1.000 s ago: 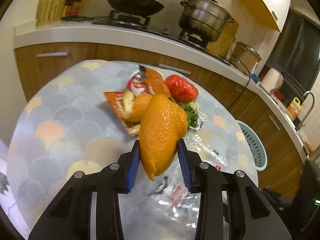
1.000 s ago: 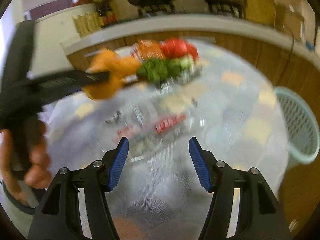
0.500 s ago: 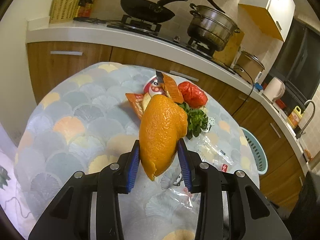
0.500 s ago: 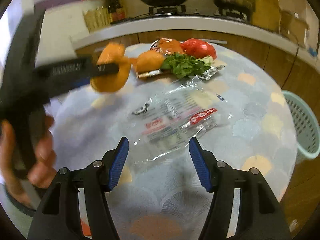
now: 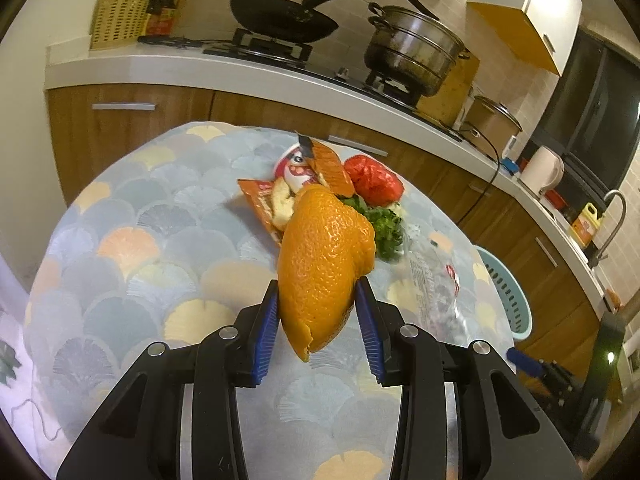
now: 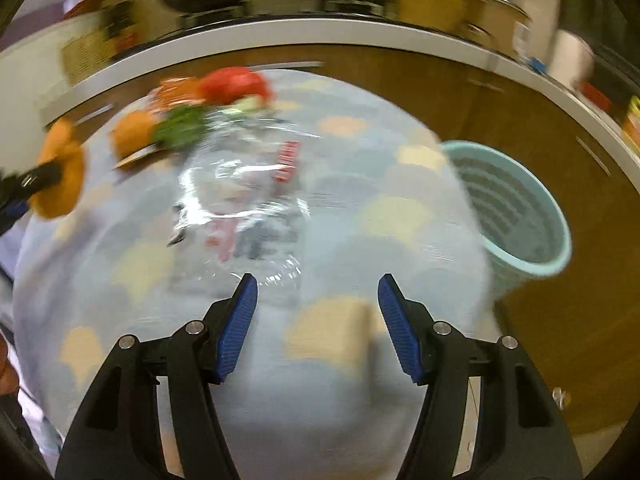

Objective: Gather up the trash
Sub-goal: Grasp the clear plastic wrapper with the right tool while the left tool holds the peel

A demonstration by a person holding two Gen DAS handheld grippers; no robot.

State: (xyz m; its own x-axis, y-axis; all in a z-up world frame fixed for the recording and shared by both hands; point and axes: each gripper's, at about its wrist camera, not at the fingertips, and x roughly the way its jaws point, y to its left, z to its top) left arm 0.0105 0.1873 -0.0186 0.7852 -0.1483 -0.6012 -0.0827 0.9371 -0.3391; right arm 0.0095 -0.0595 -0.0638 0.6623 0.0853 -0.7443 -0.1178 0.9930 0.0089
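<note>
No lettering is legible; the print on the clear plastic bag (image 5: 434, 280) is too blurred.

Orange peel (image 5: 324, 264); teal basket (image 6: 516, 216); pastel fan-patterned tablecloth (image 5: 132, 240).

Trash pile (image 5: 320, 196) lies on the table (image 5: 132, 248), bin (image 6: 516, 216) beside it.

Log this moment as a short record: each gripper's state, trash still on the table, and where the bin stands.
left gripper: shut on the orange peel, held above the table
right gripper: open, empty, over the near part of the table; picture blurred
trash left on table: clear plastic wrapper, green leaves, red bag, orange snack packet, another piece of peel
bin: light blue basket beside the table's right edge, against the wooden cabinets
</note>
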